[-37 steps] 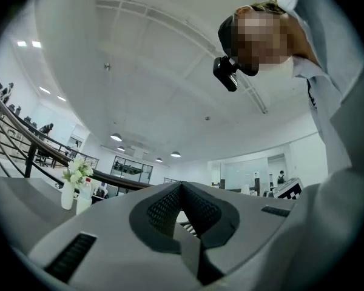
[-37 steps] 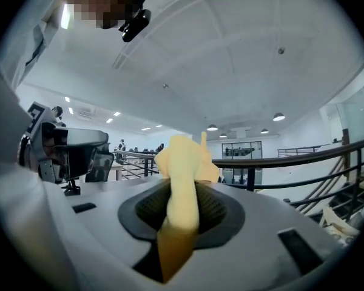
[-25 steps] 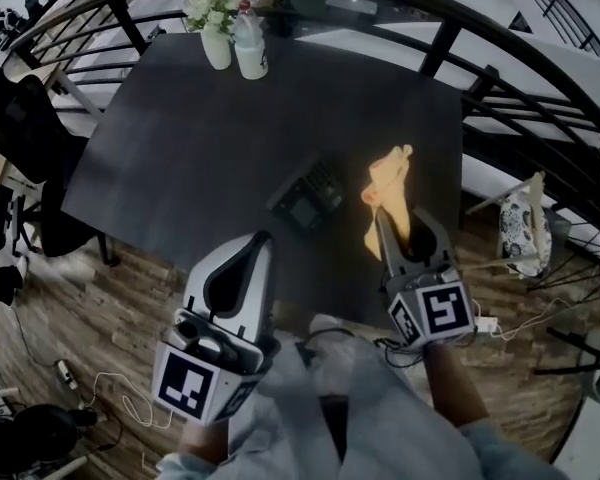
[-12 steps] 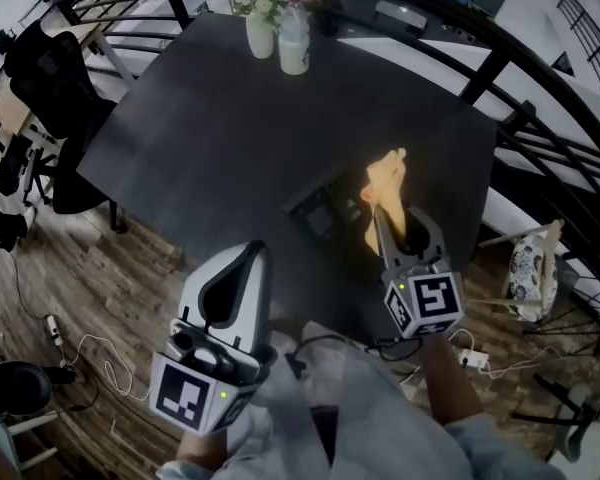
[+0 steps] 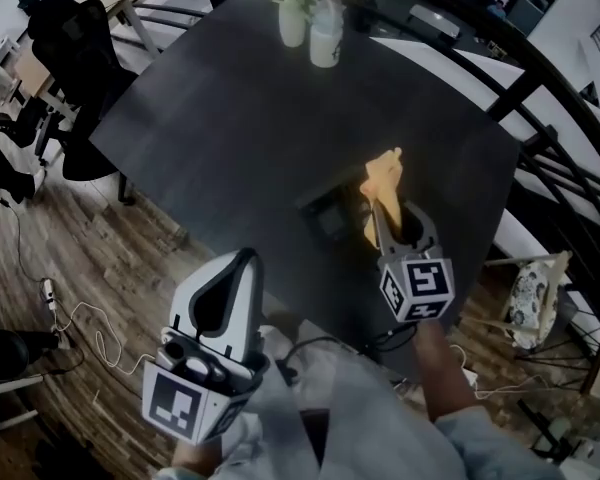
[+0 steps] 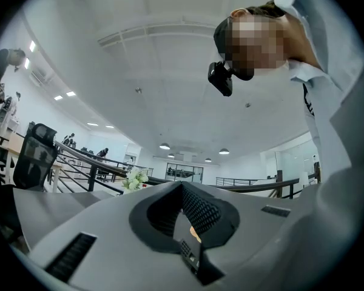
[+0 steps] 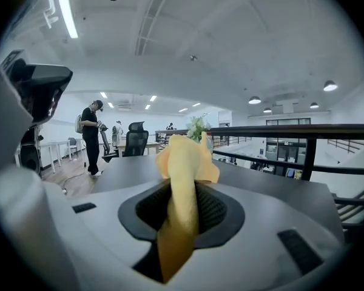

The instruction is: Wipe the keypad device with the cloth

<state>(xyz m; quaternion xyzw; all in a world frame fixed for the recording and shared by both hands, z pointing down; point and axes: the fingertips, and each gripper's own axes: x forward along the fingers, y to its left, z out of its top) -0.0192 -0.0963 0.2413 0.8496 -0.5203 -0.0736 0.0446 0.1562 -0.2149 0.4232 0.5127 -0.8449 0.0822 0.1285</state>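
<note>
While the keypad device (image 5: 328, 211) lies flat near the desk's (image 5: 230, 108) front edge, the yellow cloth (image 5: 383, 176) hangs just to its right, pinched in the closed fingers of the right gripper (image 5: 378, 218). Wiping likely needs only a short leftward, downward shift. Well apart, the left gripper (image 5: 242, 260) hovers off the desk, fingers together on nothing.

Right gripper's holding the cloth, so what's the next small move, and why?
Probably lower the right gripper toward the keypad device. Its jaws are shut on the yellow cloth, which seems to be held up by the device's right edge, not yet pressed onto it, so contact likely comes before wiping.
</note>
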